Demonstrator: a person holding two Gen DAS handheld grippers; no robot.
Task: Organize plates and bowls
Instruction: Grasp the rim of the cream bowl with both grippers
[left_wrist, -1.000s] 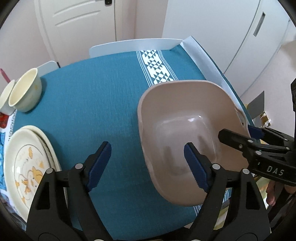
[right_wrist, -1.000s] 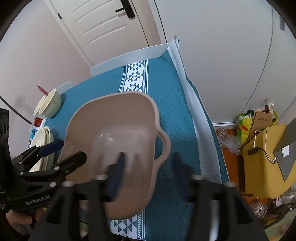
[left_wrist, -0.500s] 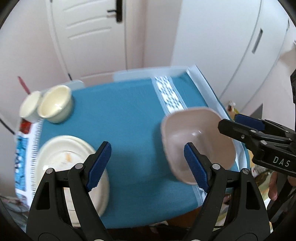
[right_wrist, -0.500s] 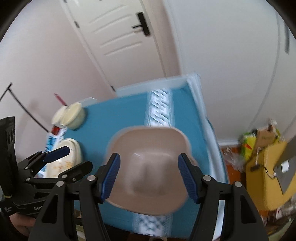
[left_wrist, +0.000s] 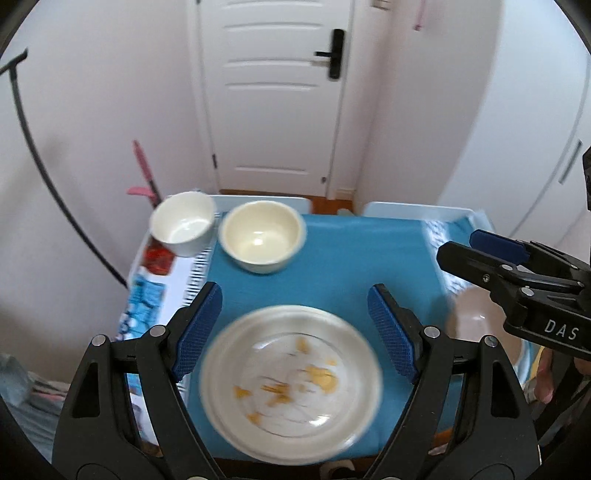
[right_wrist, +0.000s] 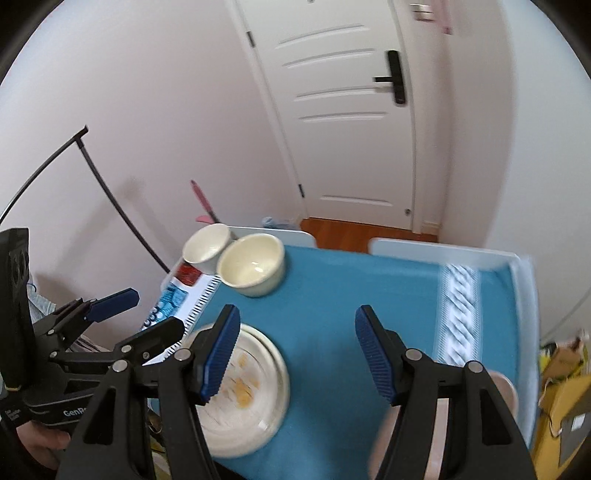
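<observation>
A stack of cream plates (left_wrist: 291, 384) with a yellow print lies at the table's near edge, also in the right wrist view (right_wrist: 243, 391). Two cream bowls stand at the far left: a yellowish one (left_wrist: 263, 235) (right_wrist: 253, 269) and a whiter one (left_wrist: 183, 222) (right_wrist: 207, 248). The beige square bowl (left_wrist: 476, 321) (right_wrist: 502, 387) sits at the near right, partly hidden. My left gripper (left_wrist: 295, 328) is open and empty, high above the plates. My right gripper (right_wrist: 297, 352) is open and empty above the blue cloth.
The blue tablecloth (left_wrist: 351, 266) covers a small table with white edges (right_wrist: 436, 251). A patterned strip (right_wrist: 458, 314) runs along the right. A white door (left_wrist: 273, 92) and walls stand behind. A yellow bag (right_wrist: 561, 398) sits on the floor to the right.
Both grippers have risen and drawn back from the beige bowl and swung left. The plates and the two cream bowls have come to the centre of both views.
</observation>
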